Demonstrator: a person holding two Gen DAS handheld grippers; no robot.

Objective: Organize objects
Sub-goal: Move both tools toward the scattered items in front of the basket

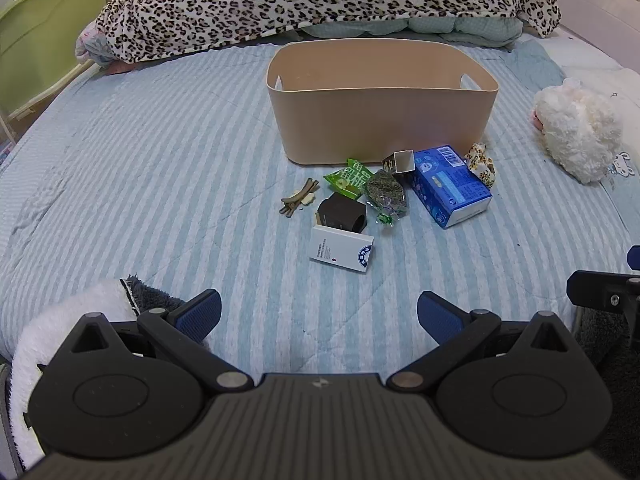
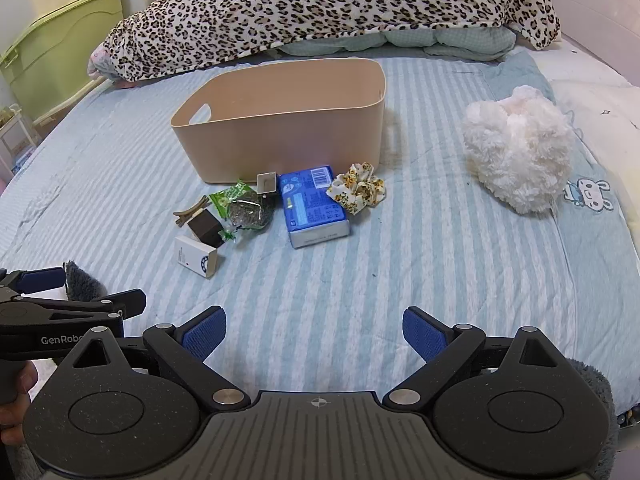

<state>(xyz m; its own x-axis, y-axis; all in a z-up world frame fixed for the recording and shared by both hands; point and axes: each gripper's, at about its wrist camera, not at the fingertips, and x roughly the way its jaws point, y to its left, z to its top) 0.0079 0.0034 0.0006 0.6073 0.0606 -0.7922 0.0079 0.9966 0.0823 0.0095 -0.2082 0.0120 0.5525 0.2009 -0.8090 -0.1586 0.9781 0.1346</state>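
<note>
A beige storage bin (image 1: 380, 116) (image 2: 280, 132) stands on the striped bed. In front of it lie a blue tissue pack (image 1: 452, 190) (image 2: 314, 206), a white box (image 1: 342, 249) (image 2: 196, 257), a dark brown block (image 1: 342, 213) (image 2: 206, 226), green snack packets (image 1: 350, 178) (image 2: 240, 204), hair clips (image 1: 298, 200) (image 2: 190, 210), a small metal square tube (image 1: 402, 162) (image 2: 267, 183) and a patterned scrunchie (image 1: 482, 164) (image 2: 358, 190). My left gripper (image 1: 318, 314) and right gripper (image 2: 314, 334) are both open and empty, near the bed's front, well short of the objects.
A white fluffy plush (image 1: 576, 136) (image 2: 520, 148) lies to the right. A leopard-print blanket (image 1: 320, 0) (image 2: 332, 12) is heaped behind the bin. A green cabinet (image 1: 44, 32) stands at the left. The left gripper (image 2: 60, 308) shows at the right wrist view's left edge.
</note>
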